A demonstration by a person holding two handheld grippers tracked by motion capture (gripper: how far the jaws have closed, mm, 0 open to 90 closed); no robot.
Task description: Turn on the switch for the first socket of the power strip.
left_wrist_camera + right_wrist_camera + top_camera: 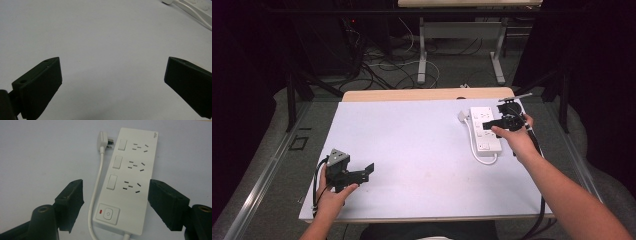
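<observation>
A white power strip (484, 131) lies flat at the far right of the white table top (412, 150). It has three switches, three socket groups and a power button with a red light (107, 214). Its white cable (96, 192) runs along its left side to a loose plug (103, 140). My right gripper (116, 185) hovers above the strip's button end (132, 170), open, its jaws standing on either side without touching it. In the high view that right gripper (488, 124) points left over the strip. My left gripper (364, 172) rests near the front left corner, open, with bare table between its jaws (113, 67).
The strip's cable (192, 11) crosses the top right corner of the left gripper view. The table's wooden back edge (412, 95) lies just beyond the strip. Behind it, tangled cables (382, 65) and another table's legs (422, 55) stand on the floor.
</observation>
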